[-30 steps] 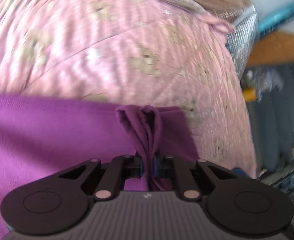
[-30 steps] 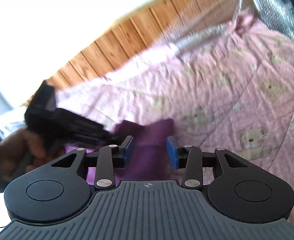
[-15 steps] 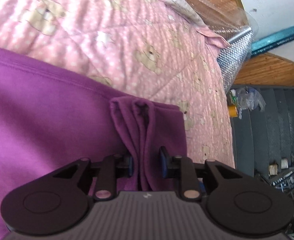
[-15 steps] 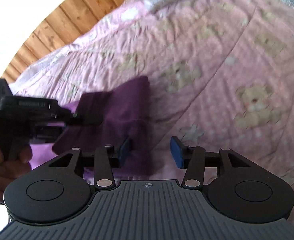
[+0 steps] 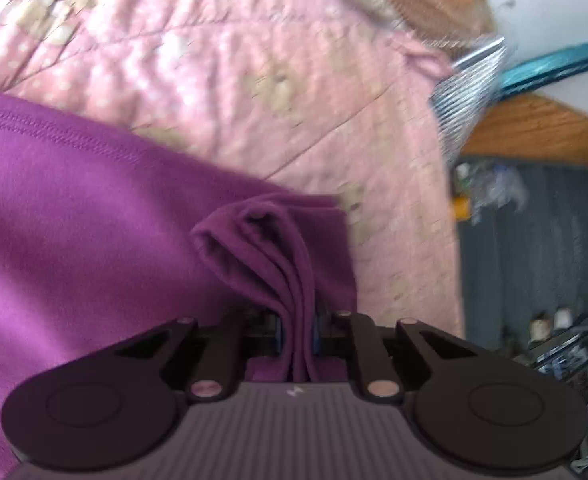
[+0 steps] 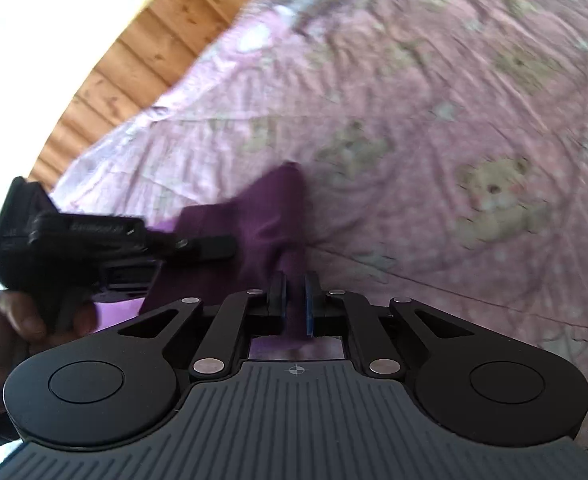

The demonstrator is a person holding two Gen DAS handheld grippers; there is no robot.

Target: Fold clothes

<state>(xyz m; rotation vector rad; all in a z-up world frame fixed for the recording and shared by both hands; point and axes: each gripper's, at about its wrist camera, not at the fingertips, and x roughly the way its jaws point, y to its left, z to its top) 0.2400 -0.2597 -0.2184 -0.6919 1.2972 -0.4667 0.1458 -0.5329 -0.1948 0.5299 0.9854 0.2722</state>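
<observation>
We clamp our left gripper on a bunched corner of the soft purple knit garment, which lies on the pink bear-print quilt. Our right gripper pinches a neighbouring edge, fingers nearly together. We judge that keeping both corners level and taut would make a clean crease.

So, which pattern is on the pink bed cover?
Small white dots and beige teddy bears on the pink bed cover; the right wrist view shows it best.
</observation>
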